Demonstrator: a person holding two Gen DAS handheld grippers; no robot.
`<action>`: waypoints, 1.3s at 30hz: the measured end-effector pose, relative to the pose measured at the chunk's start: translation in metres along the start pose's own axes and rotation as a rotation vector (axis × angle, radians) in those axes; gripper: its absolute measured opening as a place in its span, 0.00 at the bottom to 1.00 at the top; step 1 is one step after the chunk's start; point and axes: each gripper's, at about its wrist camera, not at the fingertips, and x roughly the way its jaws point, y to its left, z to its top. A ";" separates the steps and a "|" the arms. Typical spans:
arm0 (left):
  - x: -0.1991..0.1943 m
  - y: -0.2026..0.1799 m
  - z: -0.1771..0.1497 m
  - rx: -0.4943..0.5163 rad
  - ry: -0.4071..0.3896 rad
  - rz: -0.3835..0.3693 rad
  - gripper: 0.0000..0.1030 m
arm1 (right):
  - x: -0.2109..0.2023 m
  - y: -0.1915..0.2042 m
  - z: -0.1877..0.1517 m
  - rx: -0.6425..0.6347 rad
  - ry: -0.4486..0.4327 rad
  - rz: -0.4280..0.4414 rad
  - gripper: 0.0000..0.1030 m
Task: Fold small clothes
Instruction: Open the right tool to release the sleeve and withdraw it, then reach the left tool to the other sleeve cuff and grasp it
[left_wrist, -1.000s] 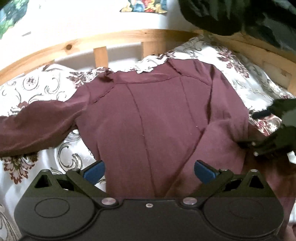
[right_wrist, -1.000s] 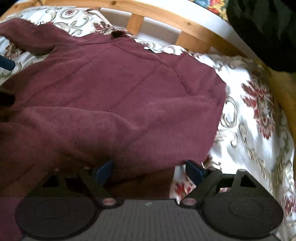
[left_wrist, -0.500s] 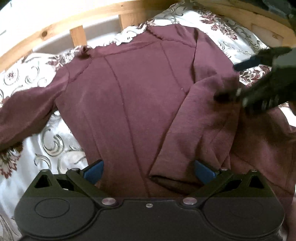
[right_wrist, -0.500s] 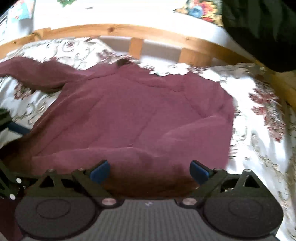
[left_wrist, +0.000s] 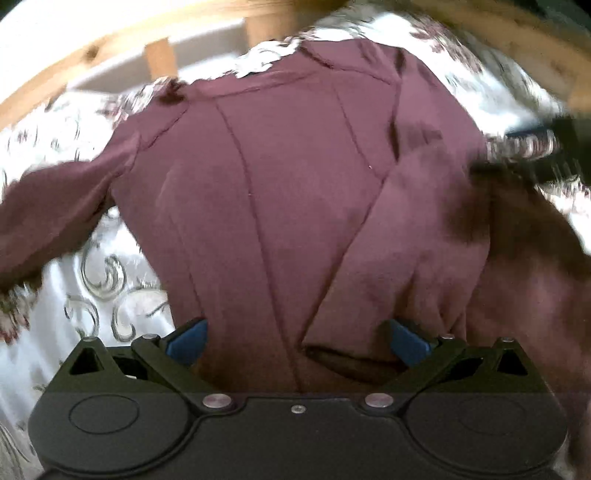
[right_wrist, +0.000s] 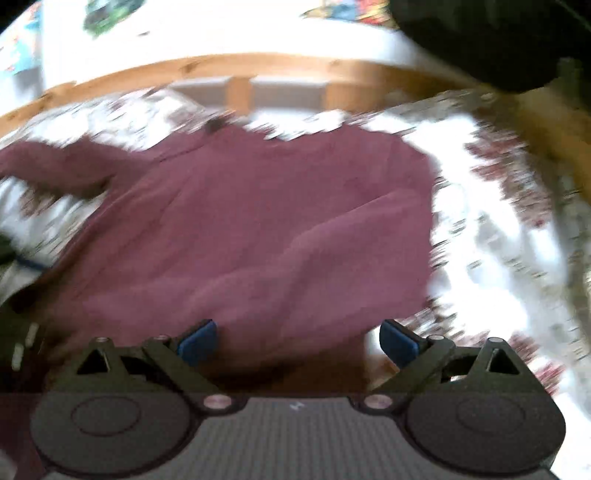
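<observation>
Floral white bedspread (left_wrist: 110, 273) on a bed with a wooden slatted frame (right_wrist: 240, 92). Maroon long-sleeved top (left_wrist: 288, 192) lies spread on the bedspread, neckline toward the frame, one sleeve folded across its body. Left gripper (left_wrist: 297, 341): jaws wide, over the top's hem. Right gripper (right_wrist: 297, 341): jaws wide, holding nothing, above the top's near edge.

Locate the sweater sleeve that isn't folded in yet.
In the left wrist view, the unfolded sleeve stretches out to the left of the maroon sweater, lying on the patterned bedspread below the wooden bed rail.
</observation>
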 end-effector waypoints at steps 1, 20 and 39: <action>0.000 -0.003 -0.001 0.017 -0.006 0.008 0.99 | 0.005 -0.007 0.005 0.019 -0.006 -0.028 0.88; -0.001 0.006 0.002 -0.029 0.005 -0.016 0.99 | 0.030 -0.033 0.005 0.132 0.023 -0.162 0.56; -0.084 0.125 -0.003 -0.464 -0.061 0.337 0.99 | 0.015 0.062 -0.006 -0.149 -0.054 -0.152 0.76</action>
